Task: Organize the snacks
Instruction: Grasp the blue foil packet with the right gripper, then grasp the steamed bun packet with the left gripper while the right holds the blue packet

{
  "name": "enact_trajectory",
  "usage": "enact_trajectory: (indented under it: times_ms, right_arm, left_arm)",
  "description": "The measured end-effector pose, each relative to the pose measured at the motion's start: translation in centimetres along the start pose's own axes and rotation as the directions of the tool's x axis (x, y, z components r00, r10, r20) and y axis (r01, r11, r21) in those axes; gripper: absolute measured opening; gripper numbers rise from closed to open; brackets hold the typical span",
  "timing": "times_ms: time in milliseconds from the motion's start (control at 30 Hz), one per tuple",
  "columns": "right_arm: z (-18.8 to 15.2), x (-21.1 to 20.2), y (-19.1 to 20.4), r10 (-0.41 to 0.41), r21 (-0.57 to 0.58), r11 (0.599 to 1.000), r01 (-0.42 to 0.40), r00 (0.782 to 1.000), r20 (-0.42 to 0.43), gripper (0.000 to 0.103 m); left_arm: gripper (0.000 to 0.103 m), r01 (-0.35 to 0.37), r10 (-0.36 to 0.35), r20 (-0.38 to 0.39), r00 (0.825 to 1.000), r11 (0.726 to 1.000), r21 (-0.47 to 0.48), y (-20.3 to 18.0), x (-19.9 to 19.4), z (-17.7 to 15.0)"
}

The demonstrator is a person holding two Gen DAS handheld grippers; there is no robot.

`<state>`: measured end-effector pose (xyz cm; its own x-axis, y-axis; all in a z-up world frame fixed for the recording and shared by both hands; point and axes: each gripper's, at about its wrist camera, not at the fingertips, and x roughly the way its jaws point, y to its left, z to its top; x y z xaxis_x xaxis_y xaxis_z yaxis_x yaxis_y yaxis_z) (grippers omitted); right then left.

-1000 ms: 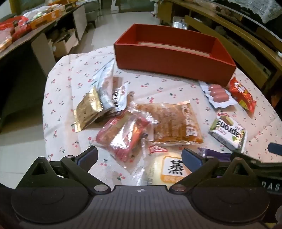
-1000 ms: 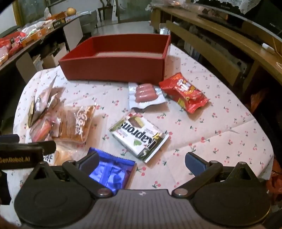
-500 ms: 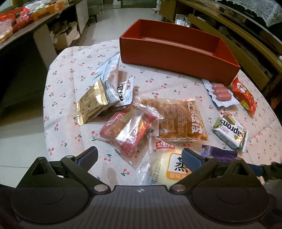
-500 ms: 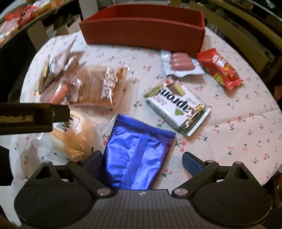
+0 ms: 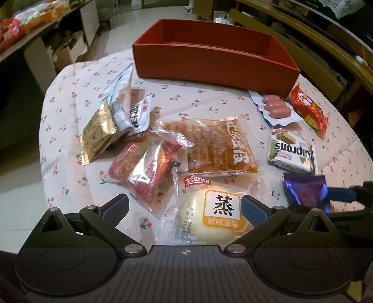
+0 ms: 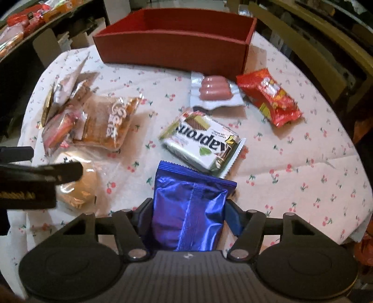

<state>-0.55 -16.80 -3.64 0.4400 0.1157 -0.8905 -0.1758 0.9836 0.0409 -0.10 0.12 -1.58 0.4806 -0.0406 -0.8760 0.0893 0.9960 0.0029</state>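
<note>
My right gripper (image 6: 187, 216) is shut on a shiny blue snack packet (image 6: 188, 209), which also shows at the right of the left wrist view (image 5: 305, 188). My left gripper (image 5: 184, 206) is open, its fingers on either side of a wrapped steamed cake (image 5: 212, 216) on the table. An empty red box (image 5: 214, 58) stands at the far side of the table; it also shows in the right wrist view (image 6: 172, 46). Loose snacks lie between: a Kaprons wafer pack (image 6: 202, 139), a sausage pack (image 6: 214, 91), a red packet (image 6: 268, 95), an orange pastry pack (image 5: 214, 146).
A round table with a cherry-print cloth (image 6: 303, 151) holds everything. A pile of foil and clear packets (image 5: 121, 121) lies at the left. A wooden bench (image 5: 326, 46) stands right of the table, shelves with goods (image 5: 35, 18) at the far left.
My right gripper moved forward over the blue packet and closed on it. My left gripper shifted slightly closer to the steamed cake and stayed open.
</note>
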Motion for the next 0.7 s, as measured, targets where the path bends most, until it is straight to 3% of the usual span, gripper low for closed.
enact_trajectory:
  times_ms: [67,133,367,567,700]
  right_arm:
    - [0.1,0.4,0.0,0.008,-0.001,1.000,-0.008,1.000,-0.011,0.073]
    - [0.0,0.9,0.0,0.010,-0.004,1.000,-0.010,1.000,-0.028,0.073]
    - [-0.4,0.5,-0.7,0.020,-0.002,1.000,-0.020,0.999,-0.028,0.073]
    - [-0.4,0.3,-1.3,-0.006,0.006,1.000,0.006,1.000,-0.026,0.073]
    - [-0.4,0.4,-1.3,-0.012,0.000,1.000,0.012,1.000,-0.028,0.073]
  left_arm:
    - [0.103,0.024,-0.024,0.010,1.000,1.000,0.004,-0.4,0.6,0.1]
    - [0.103,0.057,-0.056,-0.050,0.997,0.998,0.016,-1.0,1.7,0.2]
    - [0.103,0.020,-0.016,-0.032,0.999,0.995,0.101,-1.8,1.6,0.3]
    - [0.103,-0.040,0.036,0.021,0.999,0.971,0.237,-3.7,1.6,-0.2]
    - [0.103,-0.024,0.029,-0.019,0.999,0.976,0.215,-3.3,2.5,-0.2]
